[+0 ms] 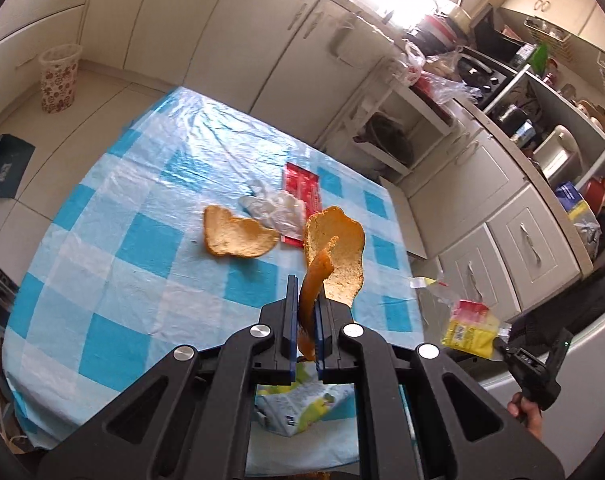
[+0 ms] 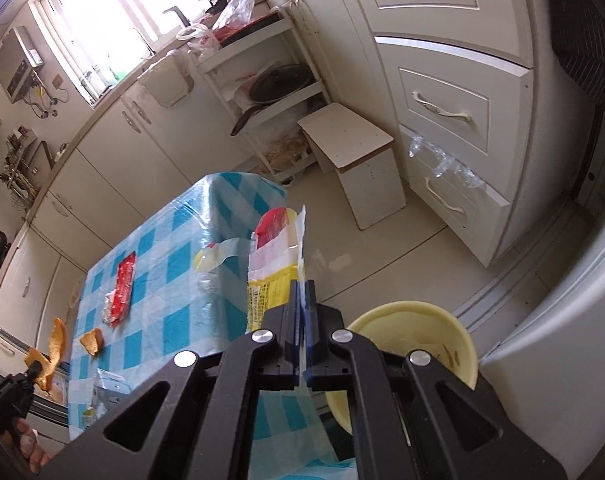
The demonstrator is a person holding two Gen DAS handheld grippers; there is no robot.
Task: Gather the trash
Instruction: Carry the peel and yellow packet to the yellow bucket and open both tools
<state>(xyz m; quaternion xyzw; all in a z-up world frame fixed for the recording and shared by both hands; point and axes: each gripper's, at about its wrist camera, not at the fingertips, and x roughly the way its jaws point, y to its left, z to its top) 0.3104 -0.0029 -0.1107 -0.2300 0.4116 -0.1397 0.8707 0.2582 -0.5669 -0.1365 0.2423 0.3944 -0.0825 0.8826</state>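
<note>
Up off the checked tablecloth [image 1: 122, 248], an orange peel [image 1: 334, 256] hangs clamped in the left gripper [image 1: 305, 300]. Beyond it on the cloth lie a second peel [image 1: 238, 236], a clear plastic glove [image 1: 272, 206] and a red wrapper [image 1: 302, 196]. Off the cloth's edge, the right gripper [image 2: 301, 300] pinches a yellow-and-red plastic bag [image 2: 276, 264], beside a yellow bucket [image 2: 458, 328] on the floor.

Both grippers: left gripper [image 1: 305, 300] and right gripper [image 2: 301, 300] have black plastic linkage frames, blue finger pads, round silver pivot screws.
</note>
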